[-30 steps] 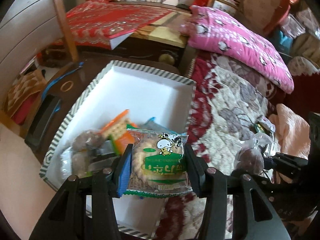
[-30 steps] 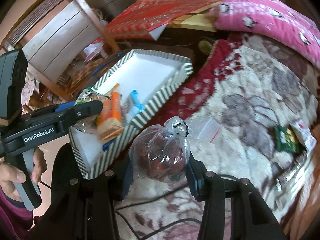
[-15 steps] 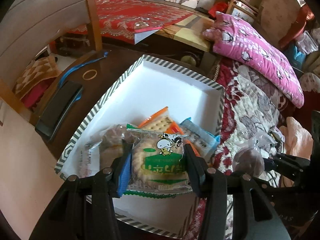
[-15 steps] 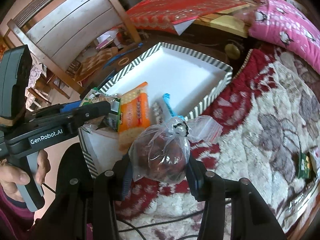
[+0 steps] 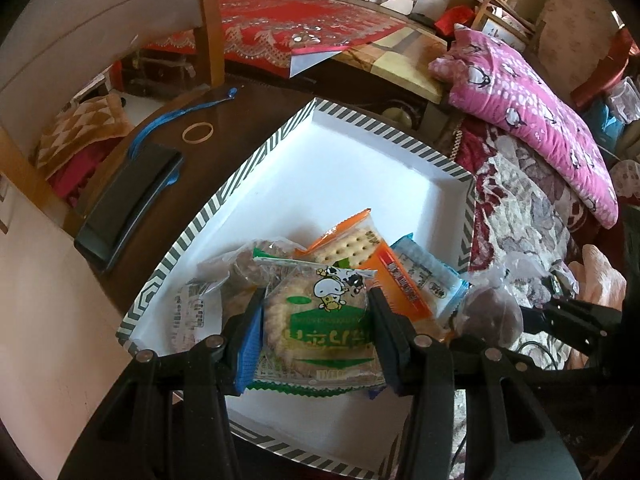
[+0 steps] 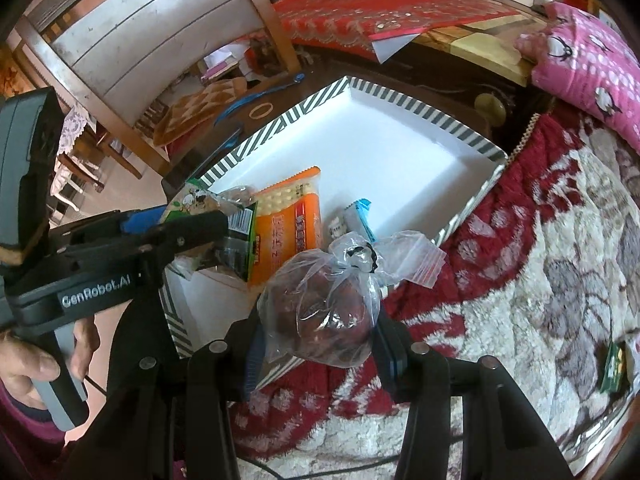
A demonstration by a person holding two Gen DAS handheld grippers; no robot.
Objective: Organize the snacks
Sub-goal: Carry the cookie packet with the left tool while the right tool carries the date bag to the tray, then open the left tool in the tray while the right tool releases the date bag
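My left gripper (image 5: 316, 320) is shut on a green biscuit packet with a cartoon cow (image 5: 320, 320), held over the near end of a white box with a striped rim (image 5: 348, 176). In the box lie an orange cracker packet (image 5: 360, 244), a blue packet (image 5: 428, 276) and a clear bagged snack (image 5: 224, 280). My right gripper (image 6: 316, 336) is shut on a clear bag of dark brown snacks (image 6: 324, 316), above the box's near rim (image 6: 468, 208). The left gripper (image 6: 188, 228) shows there too.
A black phone (image 5: 128, 200), a blue strap (image 5: 168, 124) and a rubber band (image 5: 198, 133) lie on the dark table left of the box. A red-and-cream blanket (image 6: 540, 280) with a green packet (image 6: 614, 366) lies right. A pink pillow (image 5: 532, 116) sits behind.
Both grippers have moved toward the box with their loads. The biscuit packet now hangs further over the snacks in the box, and the brown snack bag has reached the box's rim.
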